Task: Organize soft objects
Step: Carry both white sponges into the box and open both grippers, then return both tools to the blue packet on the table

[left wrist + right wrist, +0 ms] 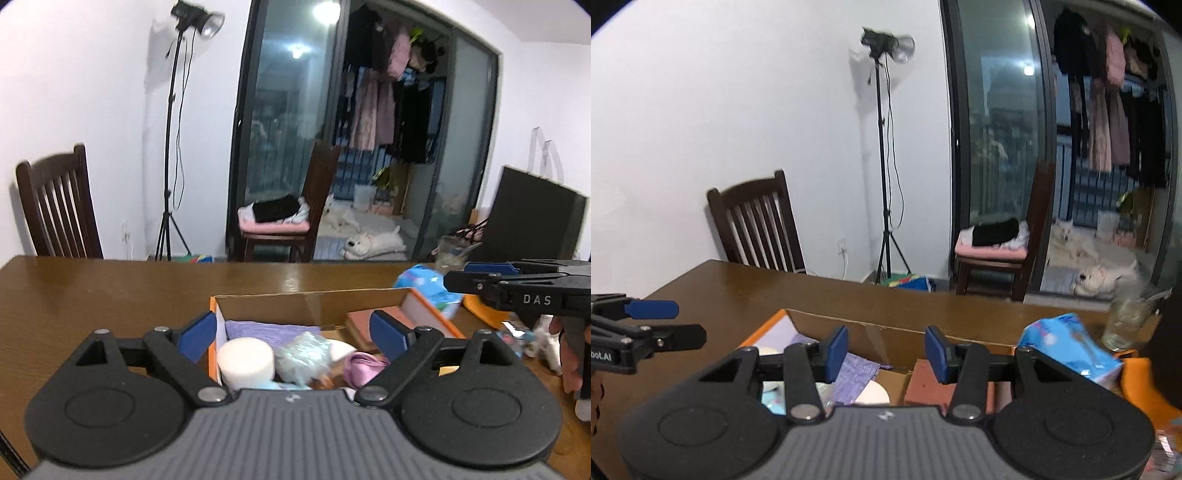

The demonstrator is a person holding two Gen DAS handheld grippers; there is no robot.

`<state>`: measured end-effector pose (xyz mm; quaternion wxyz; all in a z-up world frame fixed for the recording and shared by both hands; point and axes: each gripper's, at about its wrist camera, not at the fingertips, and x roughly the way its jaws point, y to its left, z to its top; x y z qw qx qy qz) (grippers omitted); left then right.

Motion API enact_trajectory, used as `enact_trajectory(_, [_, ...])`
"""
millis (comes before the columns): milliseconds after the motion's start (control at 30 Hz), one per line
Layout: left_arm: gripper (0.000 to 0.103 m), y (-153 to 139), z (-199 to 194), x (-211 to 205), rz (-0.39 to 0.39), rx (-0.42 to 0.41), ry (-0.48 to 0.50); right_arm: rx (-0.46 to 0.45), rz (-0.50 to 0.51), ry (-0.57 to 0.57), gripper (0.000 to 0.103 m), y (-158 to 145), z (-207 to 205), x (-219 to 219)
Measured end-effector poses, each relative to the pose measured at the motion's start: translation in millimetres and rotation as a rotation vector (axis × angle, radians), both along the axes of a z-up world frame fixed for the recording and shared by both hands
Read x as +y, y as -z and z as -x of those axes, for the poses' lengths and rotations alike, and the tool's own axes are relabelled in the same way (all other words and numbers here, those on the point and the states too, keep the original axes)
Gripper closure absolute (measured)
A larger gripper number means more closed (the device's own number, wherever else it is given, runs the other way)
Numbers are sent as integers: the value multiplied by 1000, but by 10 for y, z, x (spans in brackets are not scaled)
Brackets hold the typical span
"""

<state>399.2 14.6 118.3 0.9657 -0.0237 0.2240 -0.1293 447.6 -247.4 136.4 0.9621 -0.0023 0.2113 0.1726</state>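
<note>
Several soft things are already gathered in the cardboard box point(258, 299) on the tabletop point(110, 288): a white foam roll point(245, 363), a purple cloth point(271, 328) and a pink ribbon point(364, 363). Outside it, at 2 o'clock, a blue packet point(424, 286) is left. The left tongs point(291, 330) are spread wide, the right tongs point(886, 350) partly spread; nothing is held by either.

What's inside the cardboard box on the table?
The box holds a white foam cylinder, purple cloth, pale-blue pouf, pink ribbon, reddish block. Anything underneath is hidden.
</note>
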Motion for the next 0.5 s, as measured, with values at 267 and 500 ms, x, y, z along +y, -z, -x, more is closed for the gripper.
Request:
enact_trajectory(267, [8, 2, 1180, -76, 6, -93, 37, -81, -18, -31, 42, -61, 1306, -248])
enact_trajectory(500, [8, 475, 2171, -183, -19, -139, 15, -110, -49, -49, 39, 334, 2341, -263])
